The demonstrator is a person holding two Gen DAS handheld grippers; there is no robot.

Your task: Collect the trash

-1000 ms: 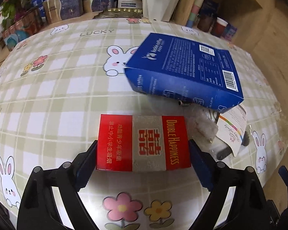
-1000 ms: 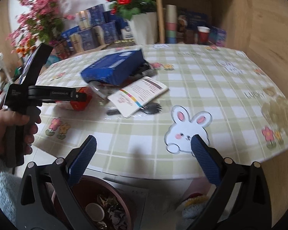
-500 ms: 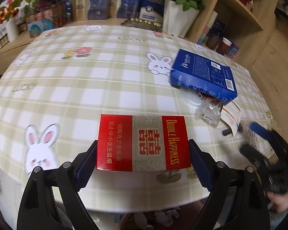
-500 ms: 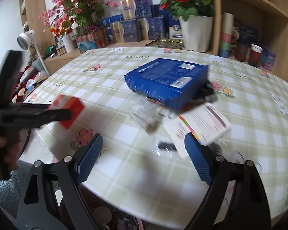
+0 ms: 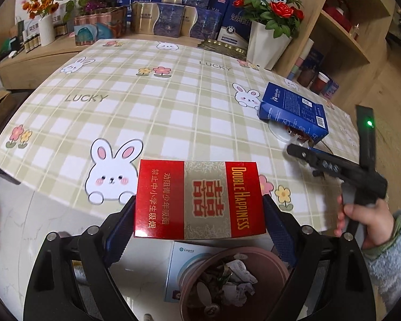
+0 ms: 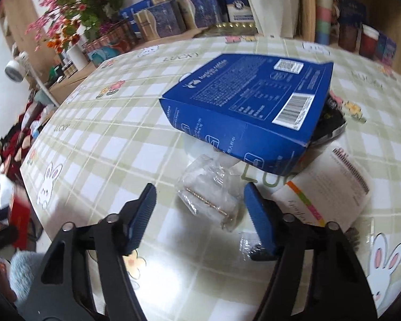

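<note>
progress: early-mid, judged from pics. bin on floor by table edge already has crumpled paper + scraps in it; several trash items left on table.
in hand: red cigarette pack, off the tabletop, at table edge, bin just below it in left cam. not dropped yet.
left gripper: jaws wide, clamped on the red pack's two short ends, pads flat vs both sides. pack held level, print face up.
right gripper: jaws closing now, about half apart. clear plastic wrapper sits between the pads, crumpled, flat on table. pads don't look pressed on it yet; right pad close to its edge, left pad w/ a gap. some blur, so contact not 100% sure.
left on table: blue box, tilted, one end propped on smth dark underneath (can't ID). white leaflet w/ colour strip, just beside wrapper, partly under box corner. small dark item near right pad, too blurred to name.
right hand: seen in left cam, grey fuzzy sleeve, holding gripper handle, tool aimed at the box/wrapper pile.
next (guess): drop pack in bin; finish pinch on wrapper.
risk: wrapper thin + slippery, may slide out of pinch.
</note>
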